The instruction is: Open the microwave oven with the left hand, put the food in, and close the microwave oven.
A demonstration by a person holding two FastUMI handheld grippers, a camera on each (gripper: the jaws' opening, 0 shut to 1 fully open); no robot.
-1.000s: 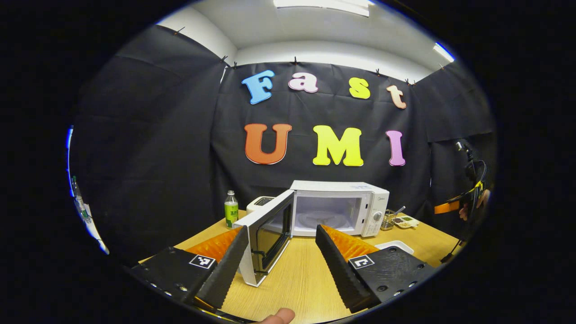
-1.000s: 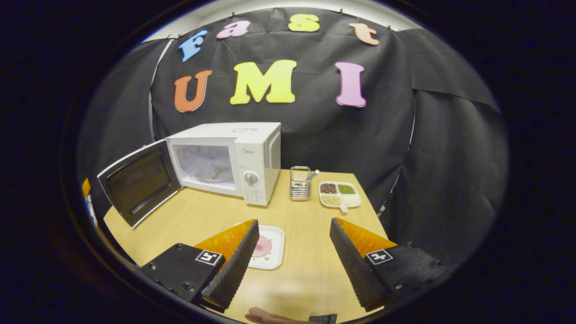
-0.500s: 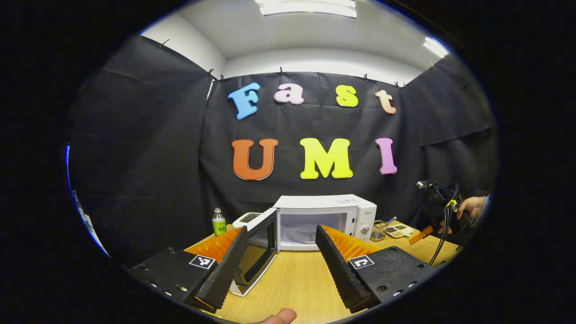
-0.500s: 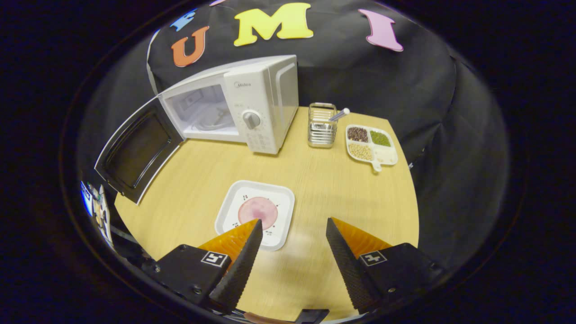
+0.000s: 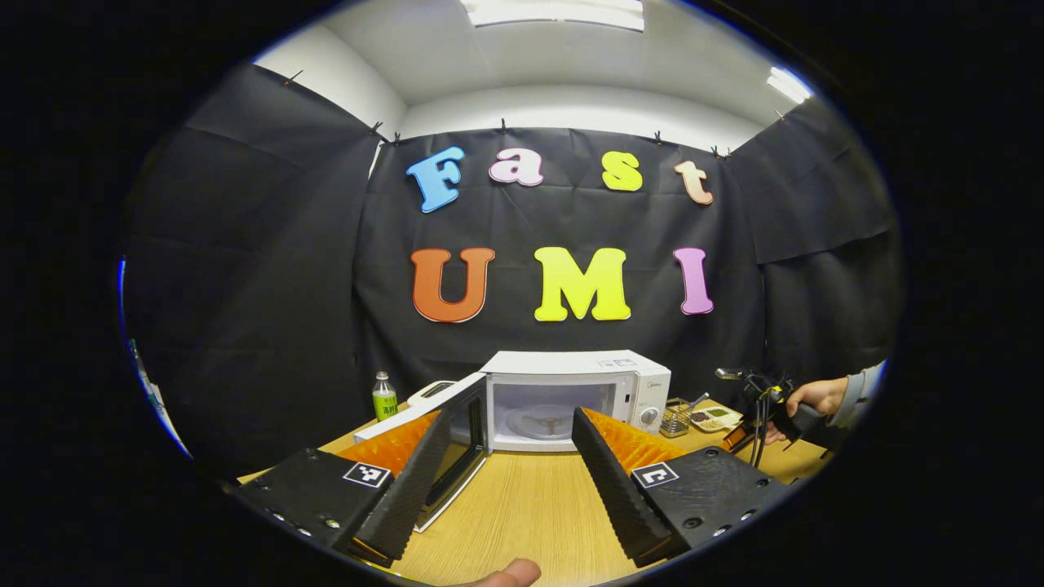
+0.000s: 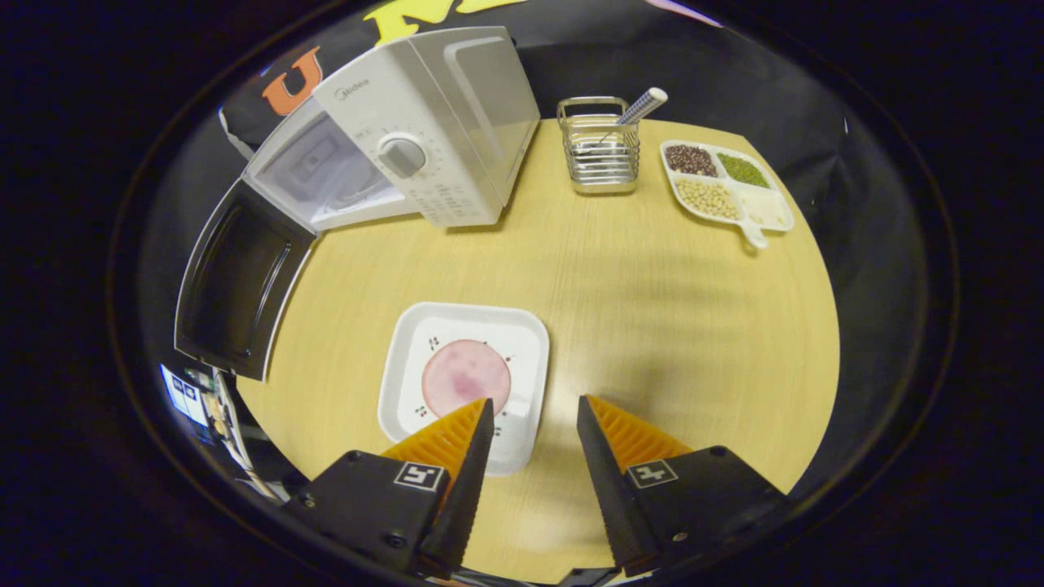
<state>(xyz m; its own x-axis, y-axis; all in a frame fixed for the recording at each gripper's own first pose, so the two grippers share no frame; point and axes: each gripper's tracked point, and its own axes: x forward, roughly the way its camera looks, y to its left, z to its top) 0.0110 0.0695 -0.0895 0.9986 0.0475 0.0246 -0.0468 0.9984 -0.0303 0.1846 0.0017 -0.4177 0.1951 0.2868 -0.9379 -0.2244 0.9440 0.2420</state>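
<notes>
Already the microwave (image 5: 575, 398) stands open, its door (image 6: 236, 281) swung wide, so the first step looks done. Left claw (image 5: 497, 481) hangs spread and empty, back from the door. Right claw (image 6: 530, 469) hovers spread above the near edge of the plate (image 6: 522, 342), which sits on the table (image 6: 652, 302) with the food (image 6: 465, 377) on it, ungrasped. Loading and closing remain.

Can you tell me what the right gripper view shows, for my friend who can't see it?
The open right gripper hangs over the near edge of a white square plate with a round pink slice of food on a wooden table. Behind stand a white microwave with its door open, a wire holder and a bean tray.
</notes>
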